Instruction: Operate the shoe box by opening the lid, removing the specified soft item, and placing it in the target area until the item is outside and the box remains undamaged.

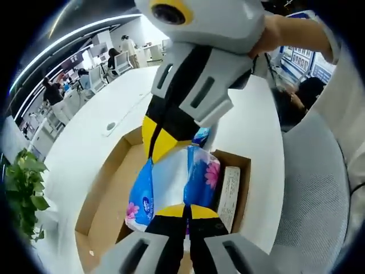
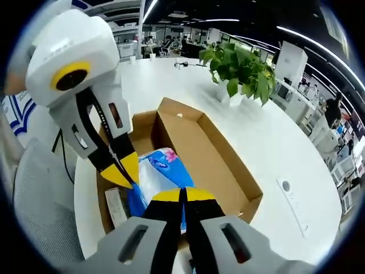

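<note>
Yellow-tipped jaws of the left gripper [image 1: 183, 212] rise from the bottom centre of the left gripper view, pressed together on the near edge of the soft tissue pack [image 1: 171, 182], a glossy blue-and-white plastic wrap with pink flower print. From the top of that frame the right gripper [image 1: 157, 149] reaches down, grey shell with black and yellow jaws, its tips meeting on the pack's far edge. A person's hand [image 1: 274, 34] holds it at upper right.

Both grippers hold the pack between them, over the open brown cardboard shoe box [image 1: 105, 188], whose plain matte lid flap lies folded out toward the lower left. A white printed leaflet [image 1: 229, 197] sits inside the box along its right wall.

Seen from the right gripper view, the right gripper [image 2: 183, 197] has its jaws closed on the tissue pack [image 2: 162, 174] at bottom centre, while the left gripper [image 2: 122, 171] comes in from the upper left and pinches the pack's other side. The shoe box [image 2: 217, 154] shows its long shallow interior and the leaflet [image 2: 116, 206] at lower left.

This view also shows a leafy green plant [image 2: 239, 71] on the smooth white table [image 2: 285, 142] at upper right; in the left gripper view the plant [image 1: 24, 188] sits at the left edge, and a grey mesh chair [image 1: 313, 188] fills the right.
</note>
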